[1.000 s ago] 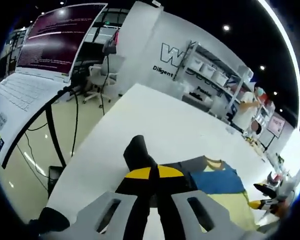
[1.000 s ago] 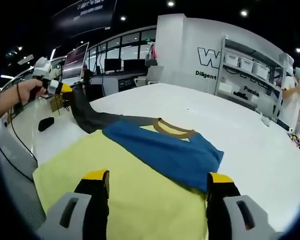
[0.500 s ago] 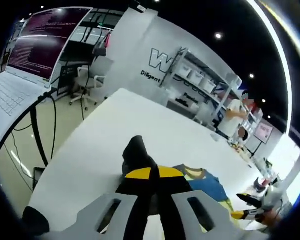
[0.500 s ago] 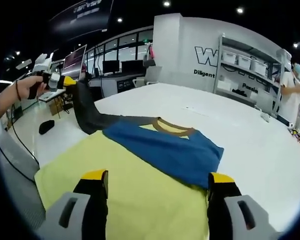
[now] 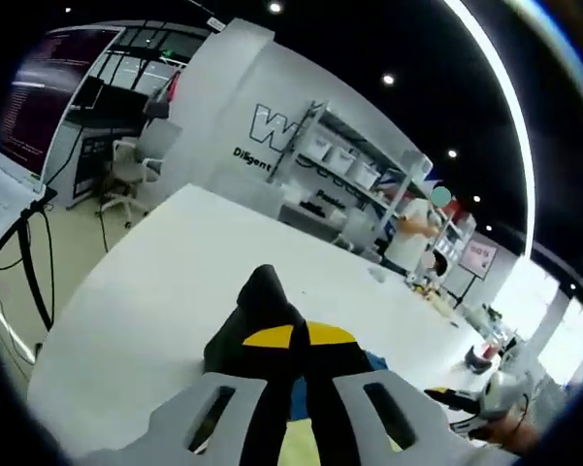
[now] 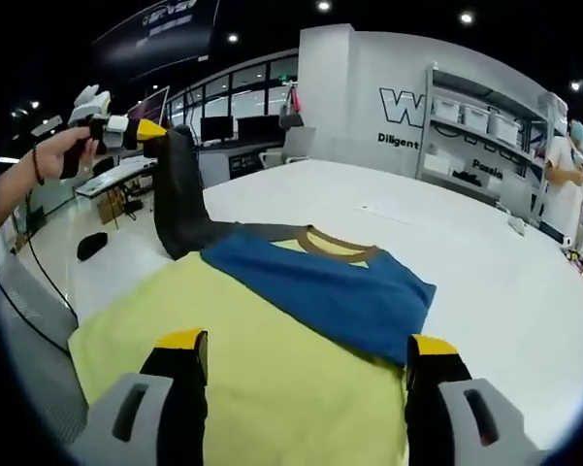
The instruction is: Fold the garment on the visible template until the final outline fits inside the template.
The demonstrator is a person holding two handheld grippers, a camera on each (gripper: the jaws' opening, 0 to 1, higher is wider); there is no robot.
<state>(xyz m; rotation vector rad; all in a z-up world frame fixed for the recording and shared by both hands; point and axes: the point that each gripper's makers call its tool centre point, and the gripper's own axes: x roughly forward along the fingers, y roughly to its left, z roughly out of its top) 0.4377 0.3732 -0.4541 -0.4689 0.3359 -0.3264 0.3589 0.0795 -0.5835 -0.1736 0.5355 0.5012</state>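
The big white table [image 6: 485, 262] is carrying the yellow-bodied T-shirt with a blue upper panel, brown neckband and dark grey sleeves [image 6: 272, 340], which is lying mostly flat just ahead of the right gripper [image 6: 306, 364]; no template outline is readable under it from here. Cloth is looking light, limp and non-fragile, so it's going to drape and slide, not hold a crease; best holds are hems, sleeve ends and corners, pinched at the edge. The dark grey sleeve [image 6: 179, 209] is hanging up off the table, pulled taut by the left gripper [image 6: 150, 129], whose jaws are clamped tight on the sleeve end [image 5: 262, 306]. The right gripper's jaws are standing wide apart over the yellow hem, gripping nothing. Near table edge is sitting close on the left side, so the fold should be going inward; far side and right are giving plenty of open white surface.
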